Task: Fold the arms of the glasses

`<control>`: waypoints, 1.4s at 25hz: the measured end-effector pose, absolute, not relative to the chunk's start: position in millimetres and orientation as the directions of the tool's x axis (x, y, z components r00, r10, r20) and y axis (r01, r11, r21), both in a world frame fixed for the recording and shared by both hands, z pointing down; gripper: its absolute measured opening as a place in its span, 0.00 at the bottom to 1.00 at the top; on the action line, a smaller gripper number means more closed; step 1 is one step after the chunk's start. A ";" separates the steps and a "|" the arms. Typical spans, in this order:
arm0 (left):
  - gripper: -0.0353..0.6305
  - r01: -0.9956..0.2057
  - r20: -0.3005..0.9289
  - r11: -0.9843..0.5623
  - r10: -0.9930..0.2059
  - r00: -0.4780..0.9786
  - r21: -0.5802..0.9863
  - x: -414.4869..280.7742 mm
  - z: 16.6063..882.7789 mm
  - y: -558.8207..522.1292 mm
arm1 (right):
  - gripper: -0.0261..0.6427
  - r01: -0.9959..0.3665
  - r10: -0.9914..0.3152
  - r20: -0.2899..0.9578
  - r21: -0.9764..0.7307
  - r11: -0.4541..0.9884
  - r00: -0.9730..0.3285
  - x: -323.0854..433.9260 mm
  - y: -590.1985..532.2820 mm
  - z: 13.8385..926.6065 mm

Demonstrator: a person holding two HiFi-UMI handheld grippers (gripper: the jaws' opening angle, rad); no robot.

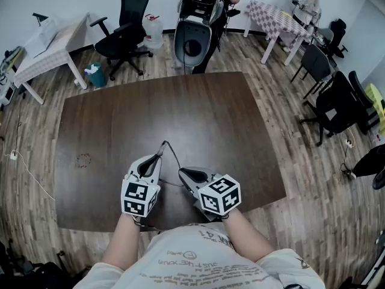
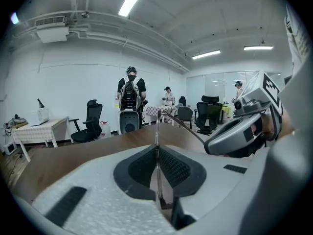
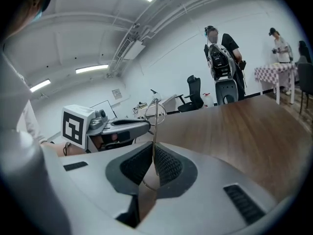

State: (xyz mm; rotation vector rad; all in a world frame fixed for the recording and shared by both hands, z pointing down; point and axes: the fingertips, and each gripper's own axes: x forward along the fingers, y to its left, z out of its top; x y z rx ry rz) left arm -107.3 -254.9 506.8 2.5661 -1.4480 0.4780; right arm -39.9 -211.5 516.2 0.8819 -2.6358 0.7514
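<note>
L gripper (image 1: pixel 159 158): jaws clamped on the glasses (image 2: pixel 157 146), front edge-on, over the desk (image 1: pixel 108 131), near side. R gripper (image 1: pixel 181 172): jaws pinched shut on what is judged to be a thin arm (image 3: pixel 154 131). Risk: if the arm is swung off-axis or too hard, it could be bent or the grip lost.

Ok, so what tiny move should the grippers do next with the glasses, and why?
Probably swing the right gripper in toward the left gripper. The left one pinches the glasses by the front, the right one pinches the arm, and that arm sticks straight out, unfolded.
</note>
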 end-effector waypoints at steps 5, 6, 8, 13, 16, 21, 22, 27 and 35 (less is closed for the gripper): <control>0.10 -0.845 0.343 -0.534 -0.797 0.497 -0.017 -100.0 505.1 -252.6 | 0.08 -0.599 -0.459 0.388 -0.439 0.670 -0.799 -43.1 -206.6 517.6; 0.11 -0.843 0.342 -0.538 -0.795 0.500 -0.017 -98.6 504.3 -252.3 | 0.08 -0.598 -0.457 0.389 -0.443 0.668 -0.800 -43.5 -206.0 517.6; 0.11 -0.839 0.340 -0.545 -0.792 0.507 -0.018 -95.5 502.9 -251.7 | 0.08 -0.597 -0.455 0.391 -0.452 0.662 -0.800 -43.6 -205.0 517.6; 0.11 -0.828 0.339 -0.560 -0.784 0.520 -0.024 -89.9 501.8 -250.1 | 0.08 -0.604 -0.456 0.400 -0.459 0.652 -0.795 -43.4 -203.7 520.7; 0.11 -0.825 0.334 -0.565 -0.782 0.526 -0.024 -86.4 500.8 -248.7 | 0.08 -0.600 -0.449 0.402 -0.461 0.654 -0.798 -44.5 -202.4 521.4; 0.11 -0.822 0.327 -0.569 -0.780 0.533 -0.017 -81.6 498.8 -246.6 | 0.08 -0.602 -0.445 0.410 -0.465 0.649 -0.796 -49.1 -203.2 523.7; 0.11 -0.821 0.326 -0.571 -0.779 0.536 -0.016 -80.7 499.0 -245.9 | 0.08 -0.602 -0.443 0.411 -0.468 0.647 -0.797 -50.7 -203.1 524.9; 0.11 -0.812 0.325 -0.583 -0.773 0.545 -0.023 -79.5 501.0 -241.8 | 0.08 -0.580 -0.419 0.402 -0.521 0.626 -0.814 -62.0 -200.5 529.5; 0.11 -0.795 0.319 -0.606 -0.761 0.565 -0.039 -72.1 497.3 -236.1 | 0.08 -0.559 -0.401 0.389 -0.567 0.605 -0.829 -70.3 -200.0 529.4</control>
